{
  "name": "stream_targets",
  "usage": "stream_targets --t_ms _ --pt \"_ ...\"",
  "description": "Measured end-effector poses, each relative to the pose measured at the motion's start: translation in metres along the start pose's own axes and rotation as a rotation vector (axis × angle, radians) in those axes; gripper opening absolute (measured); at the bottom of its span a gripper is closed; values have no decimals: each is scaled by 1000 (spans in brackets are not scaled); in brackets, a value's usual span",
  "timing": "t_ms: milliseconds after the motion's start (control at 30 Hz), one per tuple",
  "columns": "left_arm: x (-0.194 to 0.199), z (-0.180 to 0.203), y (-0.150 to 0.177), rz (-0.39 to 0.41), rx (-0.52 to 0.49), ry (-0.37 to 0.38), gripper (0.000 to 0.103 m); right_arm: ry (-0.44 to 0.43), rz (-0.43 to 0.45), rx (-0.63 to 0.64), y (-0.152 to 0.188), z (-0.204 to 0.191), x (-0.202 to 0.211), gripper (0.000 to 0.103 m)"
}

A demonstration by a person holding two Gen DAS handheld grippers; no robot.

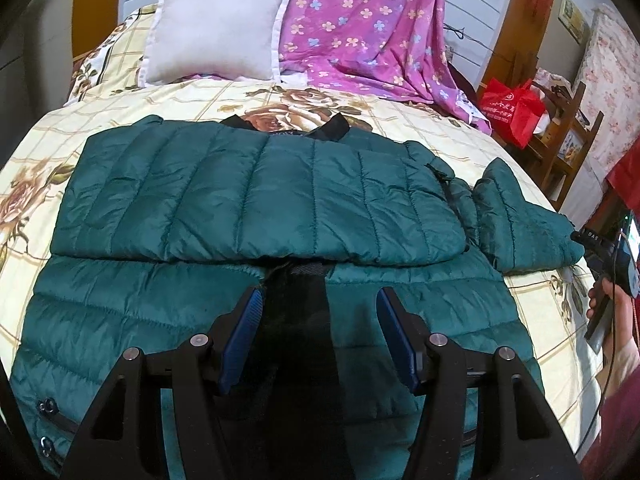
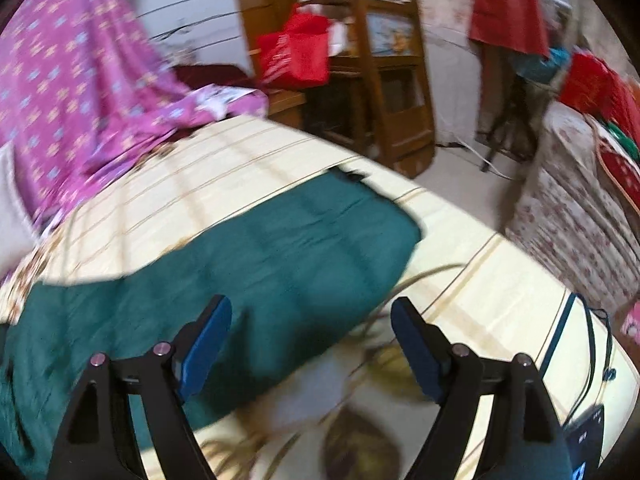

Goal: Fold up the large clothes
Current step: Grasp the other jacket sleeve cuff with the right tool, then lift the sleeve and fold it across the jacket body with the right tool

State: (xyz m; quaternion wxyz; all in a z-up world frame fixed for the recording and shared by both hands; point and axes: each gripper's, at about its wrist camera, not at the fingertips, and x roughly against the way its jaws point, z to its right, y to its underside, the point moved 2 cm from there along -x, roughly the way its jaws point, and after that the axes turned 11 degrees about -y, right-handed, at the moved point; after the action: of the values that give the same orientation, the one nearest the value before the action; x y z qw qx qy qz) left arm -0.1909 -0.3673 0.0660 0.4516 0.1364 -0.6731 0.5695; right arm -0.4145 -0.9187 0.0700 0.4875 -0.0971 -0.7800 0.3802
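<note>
A dark teal quilted puffer jacket (image 1: 256,192) lies spread on the bed, its upper part folded down over the lower part, with a dark lining strip (image 1: 298,320) showing in the middle. One sleeve (image 1: 524,220) lies out to the right. My left gripper (image 1: 318,300) is open and empty, just above the lining strip. My right gripper (image 2: 310,312) is open and empty above the sleeve (image 2: 280,256) near the bed's right edge; that view is motion-blurred. The right gripper's body shows at the right edge of the left wrist view (image 1: 612,256).
The bed has a cream floral cover (image 1: 168,96). A white pillow (image 1: 216,28) and a pink flowered sheet (image 1: 360,28) lie at the head. A wooden chair (image 2: 392,80) with a red bag (image 2: 296,52) stands beside the bed, with a floral-covered piece of furniture (image 2: 576,216) at the right.
</note>
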Motion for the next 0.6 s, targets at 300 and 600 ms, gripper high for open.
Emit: stream_targets --t_ms 300,600 --pt "-3 -2 1 -4 3 -7 41 -36 -22 -102 -20 37 -45 81" --pt "12 -15 0 7 17 -12 41 -139 77 66 -40 6 17 11"
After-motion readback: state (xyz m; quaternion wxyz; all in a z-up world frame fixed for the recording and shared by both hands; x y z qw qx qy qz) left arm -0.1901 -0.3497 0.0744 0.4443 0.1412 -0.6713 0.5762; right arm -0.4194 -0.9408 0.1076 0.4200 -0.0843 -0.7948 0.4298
